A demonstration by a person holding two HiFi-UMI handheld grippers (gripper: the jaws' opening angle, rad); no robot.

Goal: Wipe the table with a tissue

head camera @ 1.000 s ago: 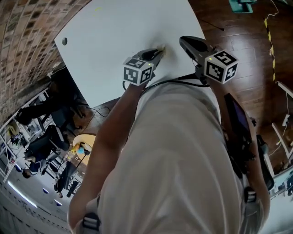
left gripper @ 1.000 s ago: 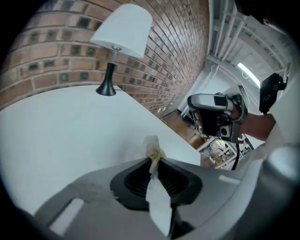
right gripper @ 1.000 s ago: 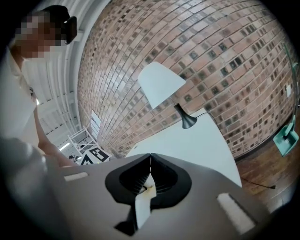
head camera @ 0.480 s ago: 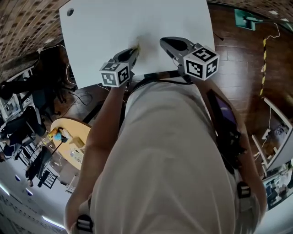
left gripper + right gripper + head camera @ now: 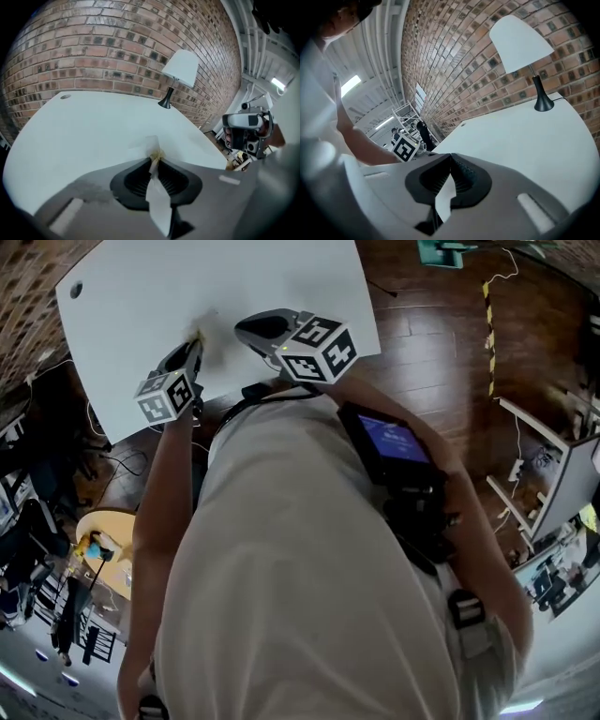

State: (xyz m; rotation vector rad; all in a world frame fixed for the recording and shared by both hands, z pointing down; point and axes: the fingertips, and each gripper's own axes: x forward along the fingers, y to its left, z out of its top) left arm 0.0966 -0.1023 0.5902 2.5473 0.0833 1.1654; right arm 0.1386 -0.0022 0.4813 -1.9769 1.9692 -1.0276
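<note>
Left gripper (image 5: 154, 160): jaws pinched narrow on a small wad of tissue (image 5: 151, 147), which pokes out at 12 o'clock onto the table (image 5: 70, 136).
Right gripper (image 5: 450, 157): jaws together and empty, at the left one's 3 o'clock.
Scrape risk: little tissue protrudes, so bare jaw tips may rub the top.
Tear risk: a hard drag could rip the tissue or pull it free.
Lamp (image 5: 178, 70): at 1 o'clock, where a long sweep might knock it.

Dragged the tissue (image 5: 199, 333) in the left gripper (image 5: 194, 343) leftward over the table (image 5: 281, 277), away from the middle of the front edge and nearer the hole (image 5: 75, 288) by the far left corner. Shifted the right gripper (image 5: 246, 327) the same way, from the right edge toward the middle.
</note>
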